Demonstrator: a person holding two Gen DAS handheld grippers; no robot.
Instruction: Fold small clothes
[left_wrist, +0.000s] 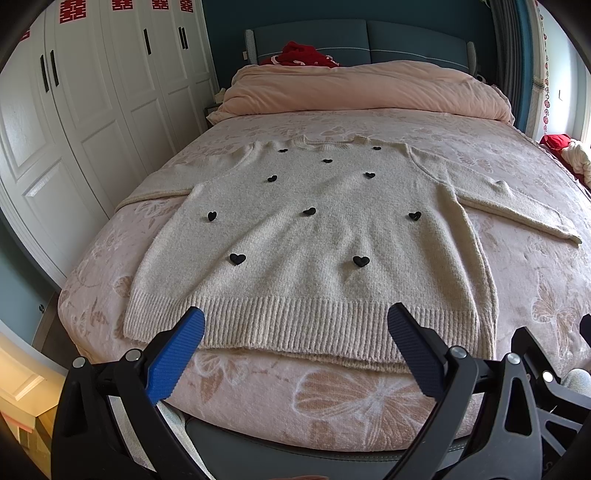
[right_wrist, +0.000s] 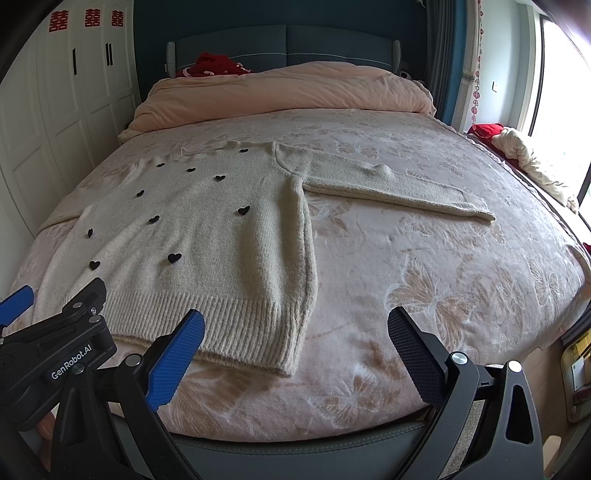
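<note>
A cream knit sweater (left_wrist: 306, 236) with small black hearts lies flat and face up on the bed, both sleeves spread out, ribbed hem toward me. It also shows in the right wrist view (right_wrist: 207, 251), with its right sleeve (right_wrist: 399, 188) stretched to the right. My left gripper (left_wrist: 295, 321) is open and empty, hovering just above the hem's middle. My right gripper (right_wrist: 295, 325) is open and empty, above the sweater's lower right corner and the bare bedspread beside it. The left gripper's body shows at the left of the right wrist view (right_wrist: 62, 343).
The bed (right_wrist: 443, 288) has a pink butterfly-patterned cover; its front edge is right below the grippers. A rolled pink duvet (left_wrist: 369, 88) lies at the head. White wardrobes (left_wrist: 74, 129) stand left. Red and cream cloths (right_wrist: 517, 147) lie by the window at right.
</note>
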